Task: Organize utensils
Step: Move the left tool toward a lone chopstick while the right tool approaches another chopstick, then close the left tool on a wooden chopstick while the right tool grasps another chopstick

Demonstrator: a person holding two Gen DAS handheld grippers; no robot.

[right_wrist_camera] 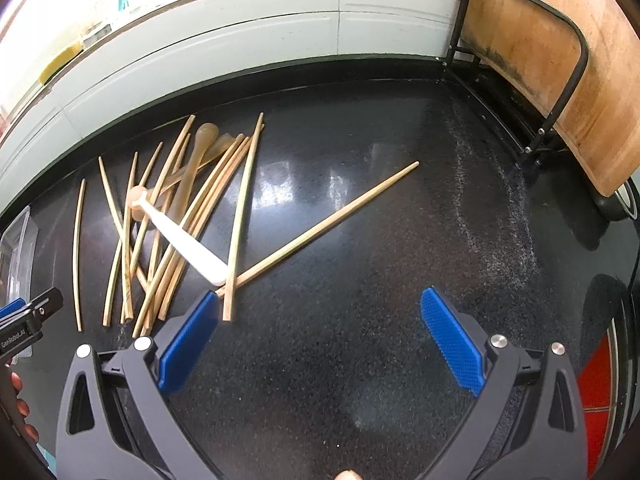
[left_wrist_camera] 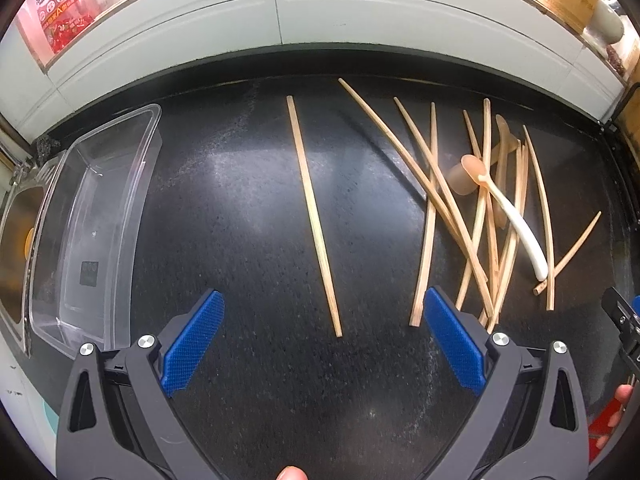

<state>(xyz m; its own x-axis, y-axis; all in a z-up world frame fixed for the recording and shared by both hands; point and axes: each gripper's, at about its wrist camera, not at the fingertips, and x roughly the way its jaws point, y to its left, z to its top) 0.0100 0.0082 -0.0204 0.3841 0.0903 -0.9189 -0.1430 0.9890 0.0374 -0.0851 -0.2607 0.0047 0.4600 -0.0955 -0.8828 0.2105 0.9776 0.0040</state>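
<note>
Several wooden chopsticks (left_wrist_camera: 472,216) lie in a loose heap on the black counter, seen again as the chopstick heap (right_wrist_camera: 172,232) in the right wrist view. A white-handled spoon (left_wrist_camera: 516,224) with a tan bowl rests across them; the same spoon (right_wrist_camera: 184,240) shows on the right view's left side. One lone chopstick (left_wrist_camera: 314,216) lies apart, straight ahead of my left gripper (left_wrist_camera: 324,312), which is open and empty. My right gripper (right_wrist_camera: 320,312) is open too, its left finger beside the ends of two crossed chopsticks (right_wrist_camera: 320,228). A clear plastic container (left_wrist_camera: 92,224) stands empty at the left.
A steel sink (left_wrist_camera: 16,248) lies beyond the container at far left. A wooden cutting board (right_wrist_camera: 560,60) in a black wire rack stands at the counter's right end. White tiled wall (left_wrist_camera: 320,20) runs along the back. A person's fingers (left_wrist_camera: 616,404) hold the other gripper.
</note>
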